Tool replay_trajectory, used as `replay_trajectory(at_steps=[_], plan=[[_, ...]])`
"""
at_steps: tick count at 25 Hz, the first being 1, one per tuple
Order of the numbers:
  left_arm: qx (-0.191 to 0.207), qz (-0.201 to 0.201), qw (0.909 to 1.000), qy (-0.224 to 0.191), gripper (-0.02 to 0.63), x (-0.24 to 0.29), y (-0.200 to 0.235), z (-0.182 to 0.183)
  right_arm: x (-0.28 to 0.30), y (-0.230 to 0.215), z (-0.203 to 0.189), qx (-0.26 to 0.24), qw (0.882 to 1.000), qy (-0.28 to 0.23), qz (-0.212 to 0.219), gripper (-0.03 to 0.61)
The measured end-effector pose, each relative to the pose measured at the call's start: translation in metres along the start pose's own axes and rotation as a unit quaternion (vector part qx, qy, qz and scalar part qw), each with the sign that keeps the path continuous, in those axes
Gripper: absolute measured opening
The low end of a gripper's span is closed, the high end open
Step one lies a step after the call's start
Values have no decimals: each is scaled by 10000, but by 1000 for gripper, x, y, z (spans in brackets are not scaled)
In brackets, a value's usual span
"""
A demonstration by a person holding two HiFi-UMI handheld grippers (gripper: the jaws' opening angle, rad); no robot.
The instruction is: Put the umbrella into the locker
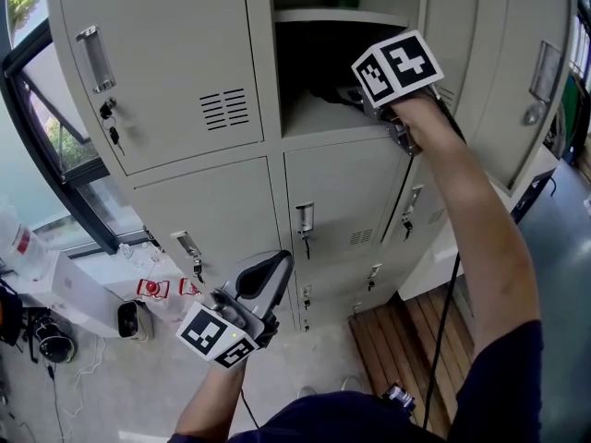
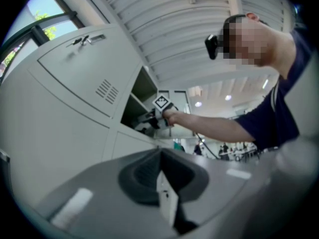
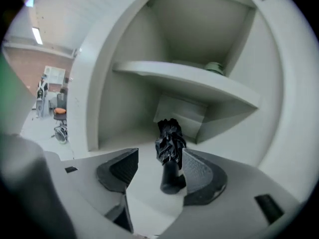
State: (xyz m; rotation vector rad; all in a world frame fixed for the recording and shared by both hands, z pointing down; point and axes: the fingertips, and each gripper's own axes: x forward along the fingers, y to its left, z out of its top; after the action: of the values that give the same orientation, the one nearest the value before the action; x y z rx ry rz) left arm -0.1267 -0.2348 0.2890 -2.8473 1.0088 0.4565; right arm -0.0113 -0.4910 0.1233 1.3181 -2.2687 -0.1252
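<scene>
Umbrella (image 3: 169,156): black, folded, lying on the floor of the open locker (image 3: 124,108) compartment, under the shelf (image 3: 189,81), handle end toward the camera.
Right hand-held gripper (image 3: 158,167): released, jaws apart either side of the umbrella handle, which sits just beside the right jaw.
Left hand-held gripper (image 1: 263,280): clenched on nothing, held low, well apart from the open compartment.

Navy short sleeve (image 1: 508,367); grey left gripper (image 1: 266,275) and right gripper (image 1: 365,100) — each bearing a black-and-white marker cube (image 1: 397,63) — black cable (image 1: 443,321).
</scene>
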Motion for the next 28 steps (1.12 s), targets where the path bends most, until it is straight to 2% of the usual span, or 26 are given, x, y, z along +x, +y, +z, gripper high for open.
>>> replay_trajectory(at_steps=[7, 14, 19, 22, 28], plan=[[21, -97, 9999, 68, 2, 2, -2, 0, -47, 40, -15, 5, 9976, -617, 313, 261], [57, -146, 9998, 118, 2, 6, -6, 2, -91, 86, -37, 176, 9892, -1289, 672, 261], [120, -131, 9997, 146, 2, 9, -7, 3, -108, 101, -67, 296, 9850, -1571, 652, 259], [144, -78, 9998, 146, 2, 12, -5, 3, -111, 104, -90, 590, 9815, -1686, 686, 247], [164, 2, 9997, 155, 2, 19, -4, 0, -112, 109, -135, 875, 9763, -1891, 584, 194]])
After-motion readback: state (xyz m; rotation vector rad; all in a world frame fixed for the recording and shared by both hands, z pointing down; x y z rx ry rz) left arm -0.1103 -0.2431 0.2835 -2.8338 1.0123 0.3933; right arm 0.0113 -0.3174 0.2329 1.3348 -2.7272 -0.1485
